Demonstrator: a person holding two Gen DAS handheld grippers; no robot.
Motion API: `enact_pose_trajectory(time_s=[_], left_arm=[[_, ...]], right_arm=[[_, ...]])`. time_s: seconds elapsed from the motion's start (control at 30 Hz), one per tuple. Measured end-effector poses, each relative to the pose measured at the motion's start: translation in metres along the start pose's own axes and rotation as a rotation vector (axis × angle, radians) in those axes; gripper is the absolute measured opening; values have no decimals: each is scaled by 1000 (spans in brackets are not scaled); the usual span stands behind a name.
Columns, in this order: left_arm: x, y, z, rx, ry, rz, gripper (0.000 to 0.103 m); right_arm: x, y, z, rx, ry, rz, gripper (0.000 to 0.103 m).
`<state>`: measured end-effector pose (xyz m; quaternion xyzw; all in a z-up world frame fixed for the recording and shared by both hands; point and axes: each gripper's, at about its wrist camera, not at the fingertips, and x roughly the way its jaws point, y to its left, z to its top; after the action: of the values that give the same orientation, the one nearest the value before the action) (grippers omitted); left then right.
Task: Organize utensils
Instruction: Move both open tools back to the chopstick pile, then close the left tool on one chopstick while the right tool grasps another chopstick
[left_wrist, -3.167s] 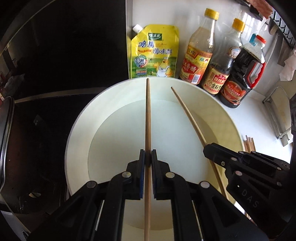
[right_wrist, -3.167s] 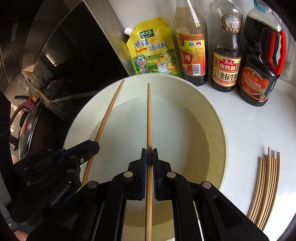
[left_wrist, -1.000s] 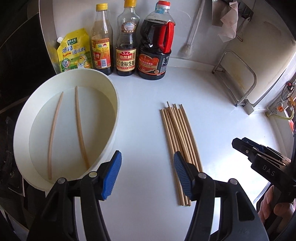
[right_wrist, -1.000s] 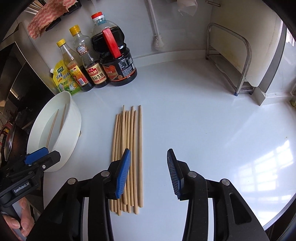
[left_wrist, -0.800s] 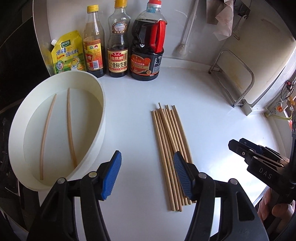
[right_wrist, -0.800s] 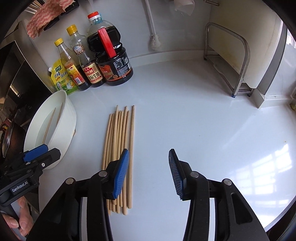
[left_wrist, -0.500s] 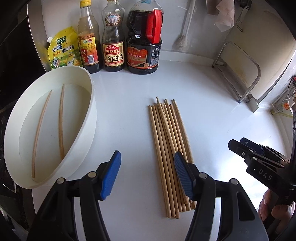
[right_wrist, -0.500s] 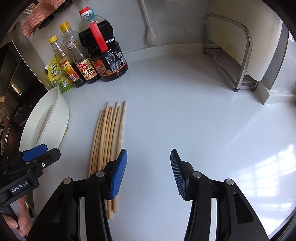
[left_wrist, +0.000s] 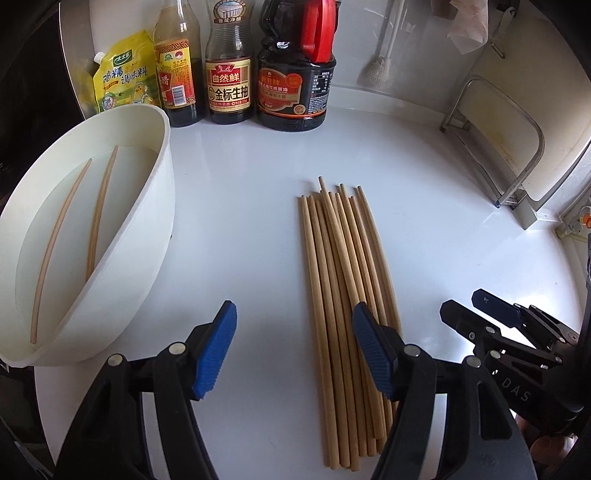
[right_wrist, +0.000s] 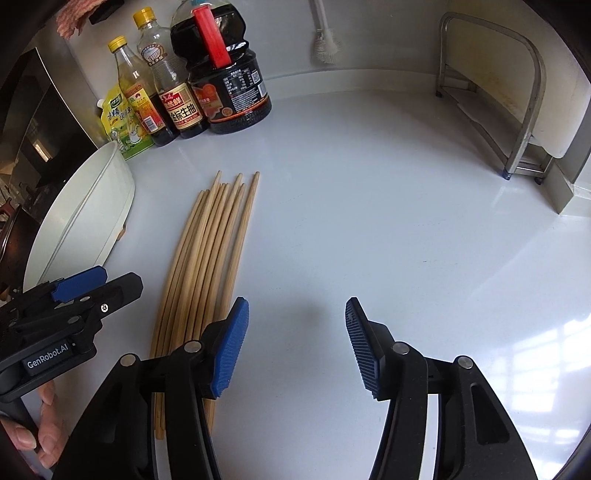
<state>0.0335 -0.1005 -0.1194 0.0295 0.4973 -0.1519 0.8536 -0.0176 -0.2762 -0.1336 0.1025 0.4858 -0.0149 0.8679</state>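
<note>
Chopstick bundle (left_wrist: 343, 295) flat on white counter (left_wrist: 240, 221), right of white bowl (left_wrist: 147, 229) holding two chopsticks (left_wrist: 98, 206). Left gripper (left_wrist: 291, 350) jaws opening, empty; bundle passes under right pad. Right gripper (right_wrist: 295, 343) jaws opening, empty; bundle just outside left pad.

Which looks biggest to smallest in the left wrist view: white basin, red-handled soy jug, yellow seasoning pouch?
1. White basin, by far the largest, though it also sits nearest the camera.
2. Red-handled soy jug.
3. Yellow seasoning pouch, smallest, partly hidden behind the basin's rim, so its full size is unsure.
</note>
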Motion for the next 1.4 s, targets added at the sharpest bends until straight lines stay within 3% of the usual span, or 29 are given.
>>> enact_pose_trajectory(time_s=[0.37,0.7,1.07,1.4], left_arm=[[12,19,-6,-26,-5,34,74],[13,22,-10,-33,-3,40,74],[20,12,-25,-16,29,42,75],[25,11,-27,-11,39,62,76]], right_arm=[[20,22,0,-36,-5,10,53],[24,37,-6,-126,2,-66,53],[14,9,-9,-103,-17,-136,53],[10,3,-10,-103,-36,-112,53]])
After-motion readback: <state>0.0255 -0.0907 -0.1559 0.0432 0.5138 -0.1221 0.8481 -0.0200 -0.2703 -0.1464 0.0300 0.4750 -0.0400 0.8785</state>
